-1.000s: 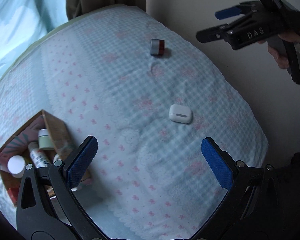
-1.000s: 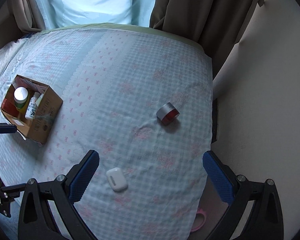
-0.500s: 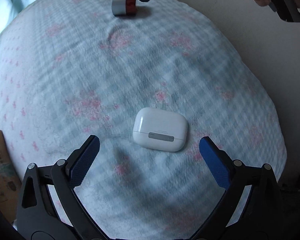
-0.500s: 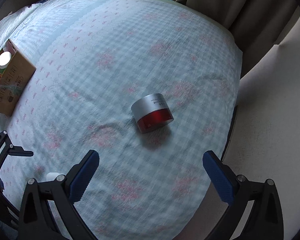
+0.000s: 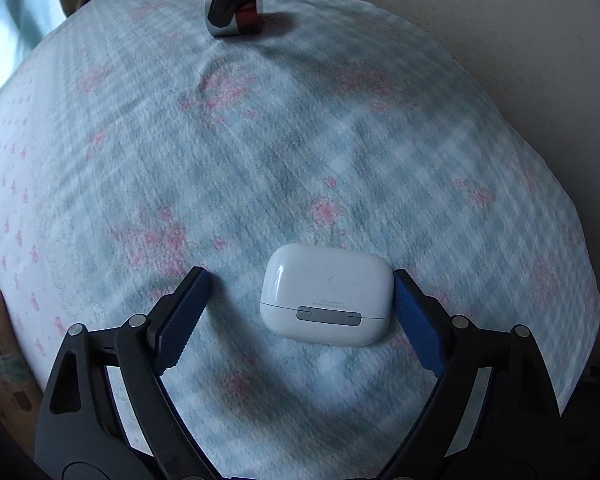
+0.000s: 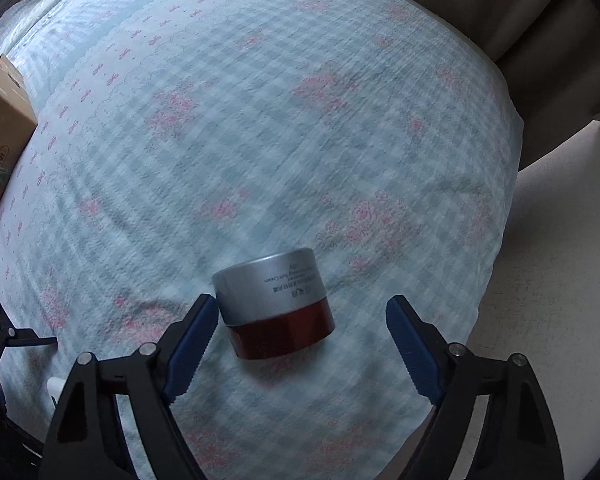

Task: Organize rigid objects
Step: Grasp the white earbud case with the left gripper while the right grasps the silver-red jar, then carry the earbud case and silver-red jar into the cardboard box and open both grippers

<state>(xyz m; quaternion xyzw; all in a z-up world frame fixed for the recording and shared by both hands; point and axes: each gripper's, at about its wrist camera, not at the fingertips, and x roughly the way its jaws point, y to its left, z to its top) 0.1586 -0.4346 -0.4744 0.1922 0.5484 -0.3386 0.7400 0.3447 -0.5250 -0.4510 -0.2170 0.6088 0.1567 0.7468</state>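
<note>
My left gripper (image 5: 300, 312) is spread wide over the bed (image 5: 260, 160), with the white earbud case (image 5: 326, 300) lying flat between its fingers: it touches the right pad and stands clear of the left one. My right gripper (image 6: 300, 340) is also released, straddling the cream jar (image 6: 274, 304), which sits upside down, silver lid on the bedspread and red base on top, just against the left pad. A cardboard box (image 6: 0, 136) sits well apart at the bed's left edge.

Checked floral bedspread (image 6: 300, 128), brown curtain (image 6: 520, 20)
</note>
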